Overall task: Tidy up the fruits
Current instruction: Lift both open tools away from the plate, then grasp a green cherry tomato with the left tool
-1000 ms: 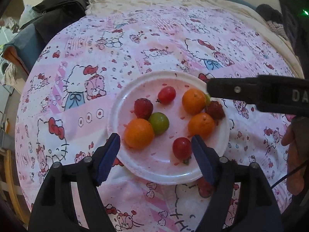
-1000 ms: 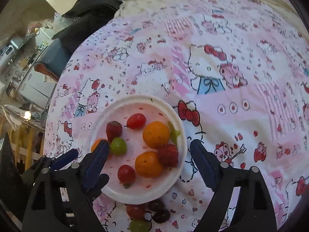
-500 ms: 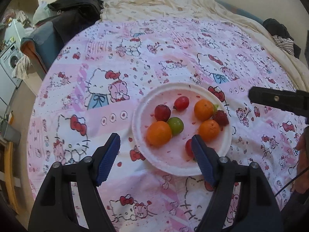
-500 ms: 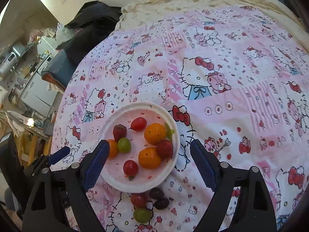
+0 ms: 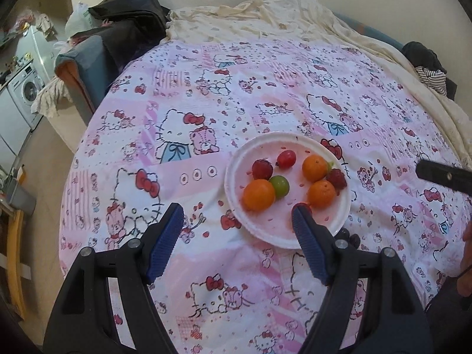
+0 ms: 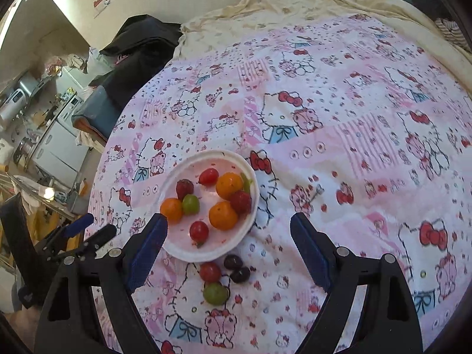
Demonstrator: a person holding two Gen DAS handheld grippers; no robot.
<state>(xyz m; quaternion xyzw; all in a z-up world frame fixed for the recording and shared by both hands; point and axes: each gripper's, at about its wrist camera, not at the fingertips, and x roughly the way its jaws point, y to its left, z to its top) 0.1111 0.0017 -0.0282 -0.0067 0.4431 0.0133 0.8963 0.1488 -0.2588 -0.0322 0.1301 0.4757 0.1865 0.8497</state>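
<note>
A: Where are the fruits?
B: Most lie on the white plate (image 6: 250,206), left of centre in the right wrist view. Four small fruits (image 6: 219,277) lie on the pink bedsheet (image 6: 339,147), just below the plate.
A: And the tongs?
B: The left gripper (image 5: 237,233) and the right gripper (image 6: 227,246) both stand apart, holding nothing.

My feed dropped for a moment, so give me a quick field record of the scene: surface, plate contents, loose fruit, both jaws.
surface: pink cartoon-print sheet
plate: three oranges, green grape, red fruits
loose fruit: four pieces on the sheet beside the plate, including green one
left gripper: jaws open, empty
right gripper: jaws open, empty
</note>
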